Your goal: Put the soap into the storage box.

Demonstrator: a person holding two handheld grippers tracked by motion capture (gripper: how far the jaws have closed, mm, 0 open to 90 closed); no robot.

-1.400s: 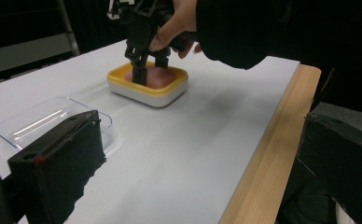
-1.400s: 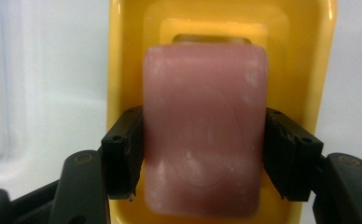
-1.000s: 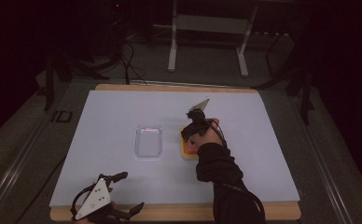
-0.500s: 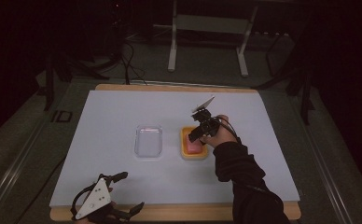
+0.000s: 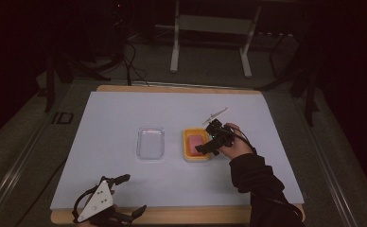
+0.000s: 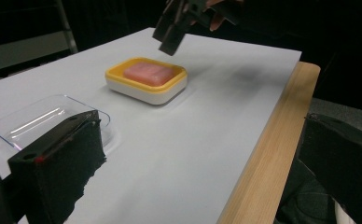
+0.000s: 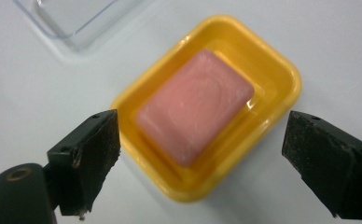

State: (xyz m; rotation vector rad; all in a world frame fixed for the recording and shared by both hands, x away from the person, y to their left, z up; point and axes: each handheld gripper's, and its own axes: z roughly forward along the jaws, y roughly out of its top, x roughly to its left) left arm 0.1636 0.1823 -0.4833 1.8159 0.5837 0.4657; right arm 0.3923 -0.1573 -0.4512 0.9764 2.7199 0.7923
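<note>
Right hand-held gripper (image 7: 202,163) hung wide open over pink soap (image 7: 195,105) — nothing gripped. Soap sat in yellow dish (image 7: 281,79), approx. table (image 5: 125,109) centre; clear lid (image 5: 151,143) at dish's 9 o'clock. Left hand-held gripper (image 5: 125,196) lay open, empty — grasp not yet made.

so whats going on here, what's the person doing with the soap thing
A person holds a gripper in each hand at a white-covered table. The right gripper hangs open above the yellow dish, jaws either side of the pink soap lying in it, touching nothing. The left gripper sits open near the table's front edge. A clear lid lies beside the dish.
</note>
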